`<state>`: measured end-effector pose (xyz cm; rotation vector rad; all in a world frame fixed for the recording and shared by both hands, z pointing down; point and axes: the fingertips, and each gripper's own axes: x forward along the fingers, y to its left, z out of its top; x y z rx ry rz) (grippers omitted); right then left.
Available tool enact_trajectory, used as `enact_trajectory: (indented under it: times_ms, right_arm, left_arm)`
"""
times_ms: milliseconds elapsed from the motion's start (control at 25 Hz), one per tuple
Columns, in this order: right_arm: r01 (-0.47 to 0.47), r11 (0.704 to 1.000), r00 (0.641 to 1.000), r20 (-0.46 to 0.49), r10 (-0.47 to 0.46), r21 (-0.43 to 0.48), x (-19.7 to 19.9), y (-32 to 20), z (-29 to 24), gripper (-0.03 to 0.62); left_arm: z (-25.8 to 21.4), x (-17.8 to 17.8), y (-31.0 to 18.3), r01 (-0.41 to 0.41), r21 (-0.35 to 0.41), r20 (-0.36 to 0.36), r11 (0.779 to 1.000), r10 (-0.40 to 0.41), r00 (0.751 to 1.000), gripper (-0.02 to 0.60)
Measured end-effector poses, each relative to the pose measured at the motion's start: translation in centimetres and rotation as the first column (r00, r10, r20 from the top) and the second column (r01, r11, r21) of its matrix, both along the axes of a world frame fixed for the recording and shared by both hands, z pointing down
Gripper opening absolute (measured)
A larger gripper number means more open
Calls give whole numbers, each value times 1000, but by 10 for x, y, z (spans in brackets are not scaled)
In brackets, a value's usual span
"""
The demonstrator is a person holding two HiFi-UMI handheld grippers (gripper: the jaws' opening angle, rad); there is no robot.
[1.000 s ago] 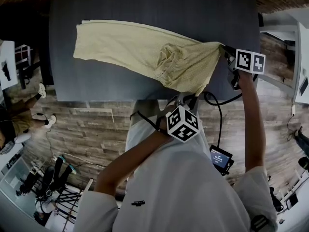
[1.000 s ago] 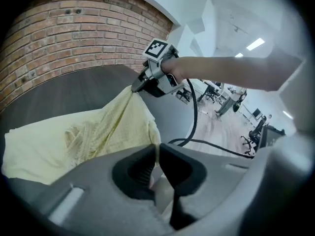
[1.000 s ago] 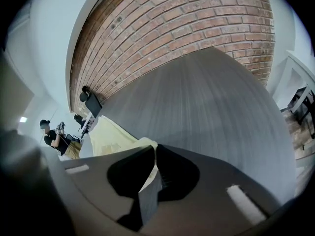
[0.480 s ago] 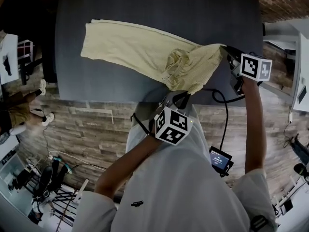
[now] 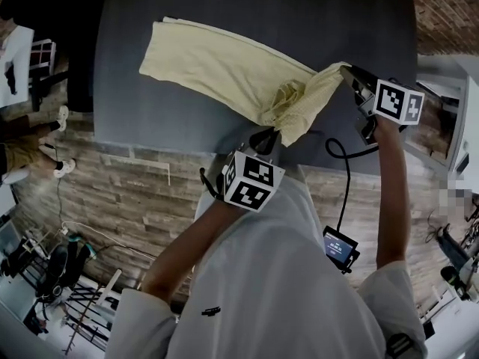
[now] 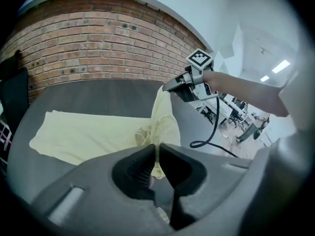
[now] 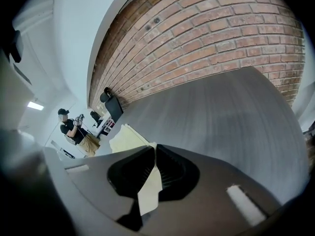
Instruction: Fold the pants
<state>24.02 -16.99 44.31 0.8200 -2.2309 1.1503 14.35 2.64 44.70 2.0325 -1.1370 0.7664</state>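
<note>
Pale yellow pants [image 5: 224,69] lie along the dark grey table [image 5: 314,13], legs reaching to the far left. Their waist end is bunched and raised off the table at the right. My left gripper [image 5: 271,137] is at the near table edge, shut on the lower corner of the waist; in the left gripper view the cloth [image 6: 158,132] runs up from between the left gripper's [image 6: 157,154] jaws. My right gripper [image 5: 349,70] is shut on the other waist corner, and a strip of cloth [image 7: 147,186] shows between the right gripper's [image 7: 153,154] jaws. From the left gripper view, the right gripper [image 6: 183,85] holds the cloth high.
A black cable [image 5: 346,178] hangs from the right gripper to a small device [image 5: 340,247] at my side. A brick wall [image 6: 98,43] stands behind the table. A black chair [image 7: 112,106] and a person [image 7: 74,128] are far off to the left.
Both grippers have lifted with the waist end. The left one has slid left along the near edge, and the cloth between them is drawn narrower and higher off the table.
</note>
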Motion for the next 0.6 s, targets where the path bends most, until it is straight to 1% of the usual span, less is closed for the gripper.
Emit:
enact_trajectory:
  times_ms: [240,600]
  right_arm:
    - [36,999,999,29,-37,18,-48,-7,-12,21]
    - [67,997,995,69,-70,46,-132,-20,-26,23]
  left_arm:
    - [-1,-37,-2,68,0,-9,998,-68,998,31]
    - [-4,-114,-13,169,10,-8,985,-169,986,31]
